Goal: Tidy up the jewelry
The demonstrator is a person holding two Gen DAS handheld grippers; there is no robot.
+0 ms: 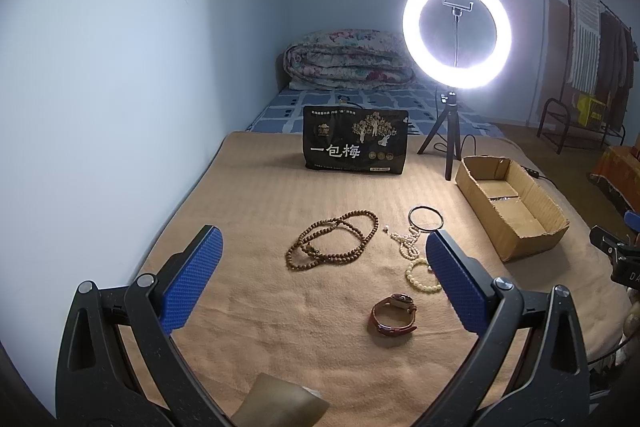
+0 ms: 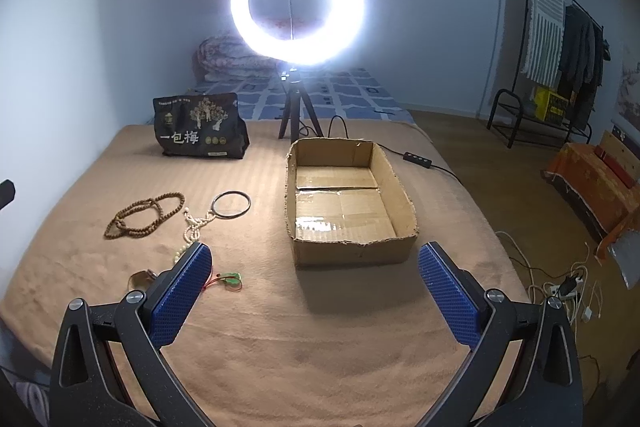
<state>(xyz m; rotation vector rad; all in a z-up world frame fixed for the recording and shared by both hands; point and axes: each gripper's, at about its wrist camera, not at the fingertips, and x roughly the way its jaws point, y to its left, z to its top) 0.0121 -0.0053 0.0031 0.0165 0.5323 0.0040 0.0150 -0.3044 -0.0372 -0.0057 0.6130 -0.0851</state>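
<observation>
Left view: left gripper (image 1: 324, 267) spread wide, empty, above brown bead strand (image 1: 332, 241), pearls (image 1: 408, 245) and leather watch (image 1: 394, 315), all left of cardboard box (image 1: 516, 203). Right view only: right gripper (image 2: 314, 285) likewise parted, empty; green charm (image 2: 228, 279) near box, box interior bare.

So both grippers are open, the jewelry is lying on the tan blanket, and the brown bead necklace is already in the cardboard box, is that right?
Not quite. The cardboard box is empty; the right wrist view shows its bare bottom. The brown bead necklace lies on the tan blanket with the other jewelry. Both the left gripper and right gripper are open.
</observation>
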